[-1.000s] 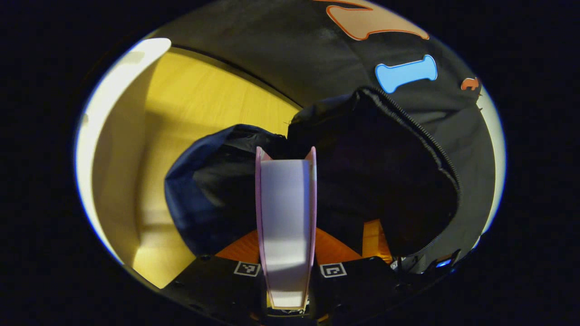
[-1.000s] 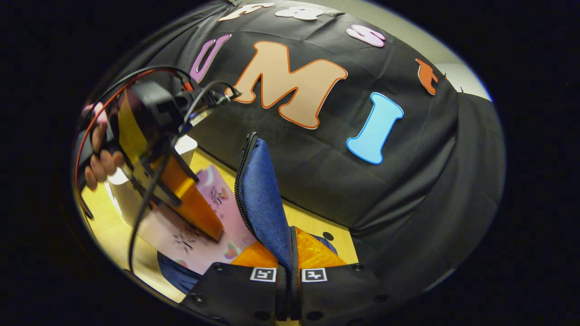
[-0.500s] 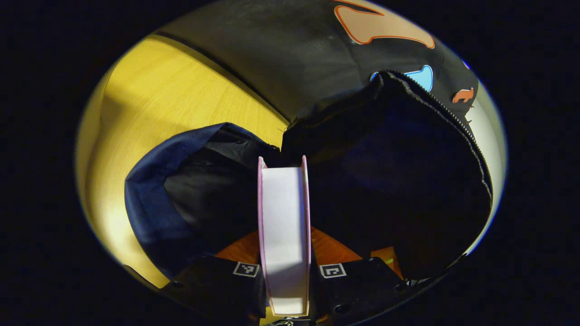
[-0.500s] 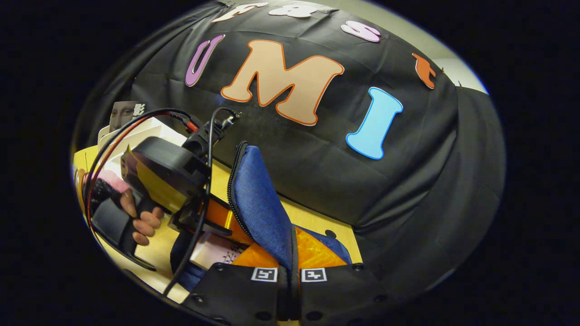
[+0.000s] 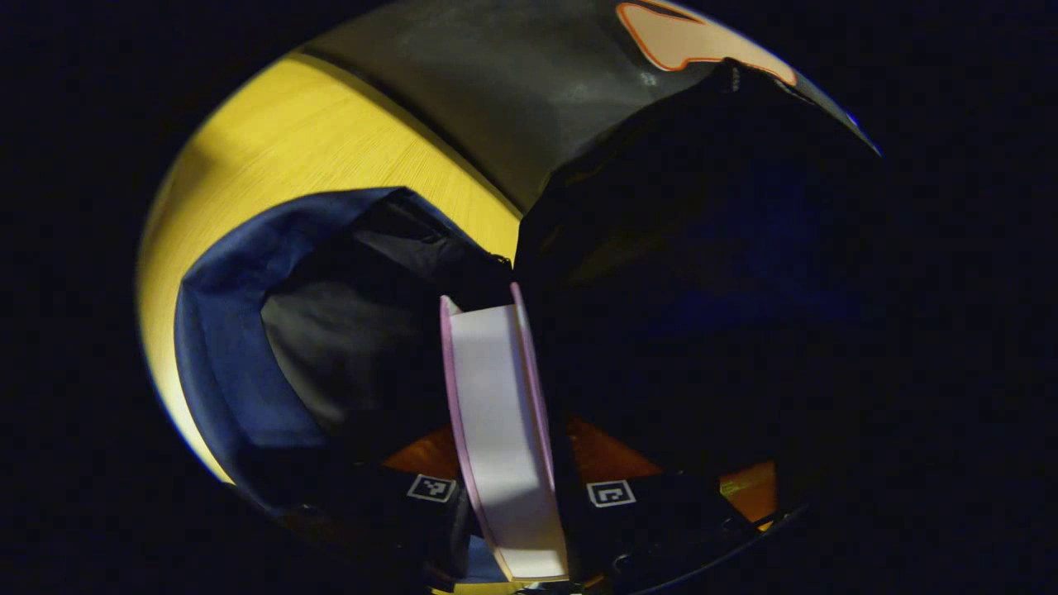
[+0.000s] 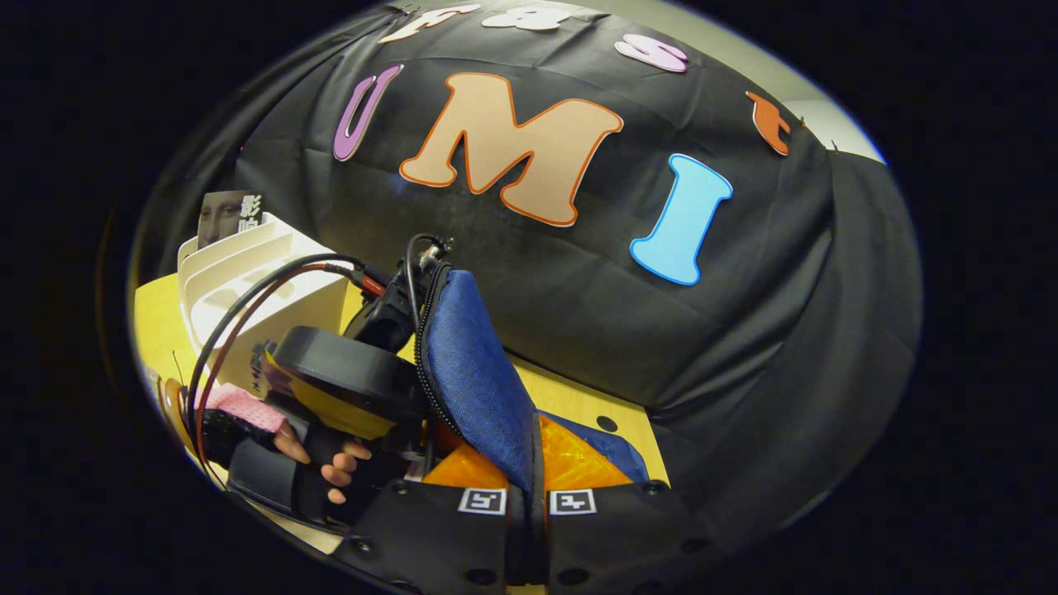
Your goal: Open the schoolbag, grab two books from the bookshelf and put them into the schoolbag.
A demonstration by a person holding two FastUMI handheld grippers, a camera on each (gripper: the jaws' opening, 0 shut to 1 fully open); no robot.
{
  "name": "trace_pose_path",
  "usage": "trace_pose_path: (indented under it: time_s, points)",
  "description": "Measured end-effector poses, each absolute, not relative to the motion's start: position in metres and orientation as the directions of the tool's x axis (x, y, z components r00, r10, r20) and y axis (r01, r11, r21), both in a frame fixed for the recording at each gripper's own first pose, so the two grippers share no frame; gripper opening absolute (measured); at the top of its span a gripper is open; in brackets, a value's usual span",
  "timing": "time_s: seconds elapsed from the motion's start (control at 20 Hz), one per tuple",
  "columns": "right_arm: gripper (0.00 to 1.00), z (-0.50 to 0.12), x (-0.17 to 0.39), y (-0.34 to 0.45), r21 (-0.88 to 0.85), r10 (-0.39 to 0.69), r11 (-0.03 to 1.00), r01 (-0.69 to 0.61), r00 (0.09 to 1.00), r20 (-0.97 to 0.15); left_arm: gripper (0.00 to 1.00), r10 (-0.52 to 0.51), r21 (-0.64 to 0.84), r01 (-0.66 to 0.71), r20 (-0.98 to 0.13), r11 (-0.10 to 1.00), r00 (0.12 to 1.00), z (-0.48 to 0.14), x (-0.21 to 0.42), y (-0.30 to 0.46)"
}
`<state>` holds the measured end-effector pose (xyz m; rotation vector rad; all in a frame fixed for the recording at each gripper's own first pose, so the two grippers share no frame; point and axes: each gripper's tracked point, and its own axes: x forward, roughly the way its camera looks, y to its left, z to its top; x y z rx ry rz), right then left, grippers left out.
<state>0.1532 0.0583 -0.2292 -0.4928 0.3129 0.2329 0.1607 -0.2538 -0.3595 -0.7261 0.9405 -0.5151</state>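
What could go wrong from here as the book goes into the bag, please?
1. The right gripper holds the bag flap up by a thin pinch of fabric; if it slips, the flap may drop onto the book.
2. The bag's opening looks slack and dark inside, so the book's corner could catch on the lining rather than slide in.
3. The left gripper sits close against the flap's zipper edge; its cables could snag there on withdrawal.

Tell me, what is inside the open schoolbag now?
The pink-edged book, clamped in the left gripper, reaches into the schoolbag, past its dark lining. Deeper inside it is too dark to see anything.
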Motion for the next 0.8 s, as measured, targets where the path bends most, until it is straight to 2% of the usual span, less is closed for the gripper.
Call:
trace_pose_path:
  time_s: [0.05, 0.1, 0.25, 0.4, 0.45, 0.5, 0.8]
  points:
    - [0.05, -0.228, 0.153, 0.057, -0.426, 0.144, 0.856, -0.292, 0.927, -0.346, 0.46, -0.673, -0.732, 0.109, -0.545, 0.673, 0.500, -0.356, 0.158, -0.249]
    - [0.05, -0.226, 0.153, 0.055, -0.422, 0.144, 0.859, -0.291, 0.927, -0.346, 0.64, -0.663, -0.715, 0.120, -0.554, 0.689, 0.503, -0.353, 0.156, -0.243]
    - [0.05, -0.224, 0.155, 0.049, -0.403, 0.140, 0.871, -0.283, 0.927, -0.348, 0.96, -0.636, -0.680, 0.146, -0.557, 0.718, 0.533, -0.344, 0.144, -0.218]
    - [0.05, -0.223, 0.157, 0.046, -0.394, 0.137, 0.876, -0.277, 0.927, -0.349, 0.95, -0.620, -0.665, 0.160, -0.544, 0.729, 0.565, -0.320, 0.132, -0.200]
    - [0.05, -0.224, 0.156, 0.045, -0.393, 0.136, 0.877, -0.278, 0.926, -0.352, 0.90, -0.618, -0.659, 0.169, -0.541, 0.733, 0.571, -0.310, 0.126, -0.193]
    - [0.05, -0.225, 0.156, 0.045, -0.394, 0.135, 0.876, -0.278, 0.925, -0.354, 0.94, -0.610, -0.647, 0.178, -0.539, 0.741, 0.581, -0.301, 0.120, -0.186]
    - [0.05, -0.227, 0.153, 0.048, -0.408, 0.136, 0.867, -0.285, 0.924, -0.357, 0.95, -0.621, -0.613, 0.269, -0.483, 0.743, 0.617, -0.212, 0.089, -0.146]
